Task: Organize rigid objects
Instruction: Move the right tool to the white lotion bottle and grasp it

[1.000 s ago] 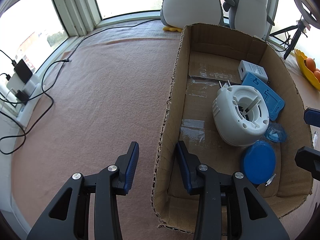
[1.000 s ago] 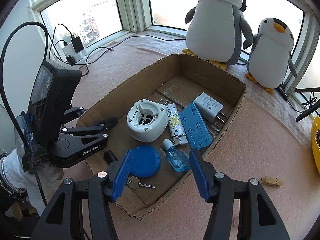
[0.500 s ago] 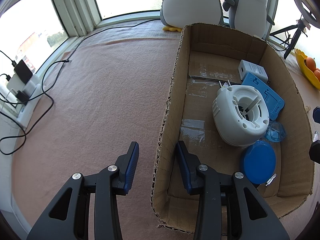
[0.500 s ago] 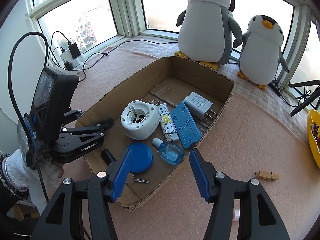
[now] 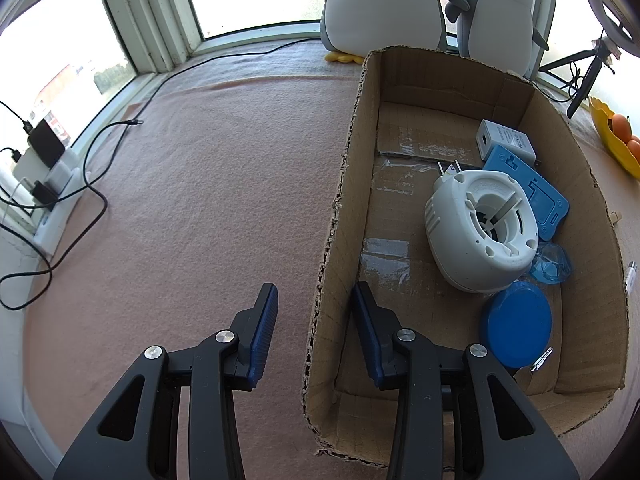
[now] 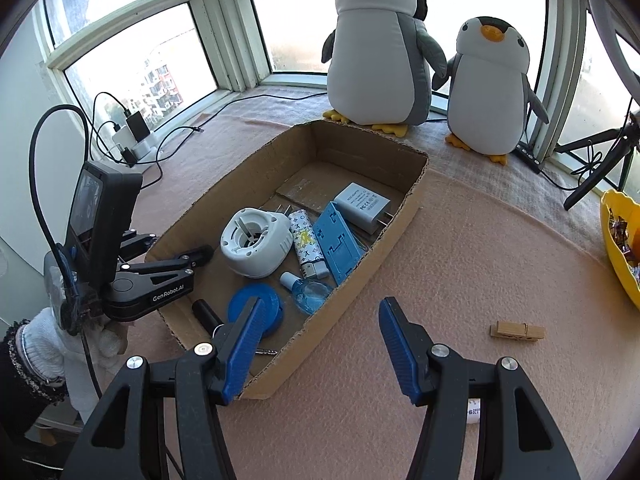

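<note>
The left hand-held gripper stands open astride the near wall of the cardboard box, one finger inside, one outside, gripping nothing. The right hand-held gripper hangs open and empty above the box's corner. Most rigid items already lie in the box: white plug-in unit, blue lid, charger. A wooden clothespin remains on the pink desk, well apart. Risk: the thin wall may buckle or the box slide if the left clamps carelessly; the small clothespin may slip from the right's wide fingers.
</note>
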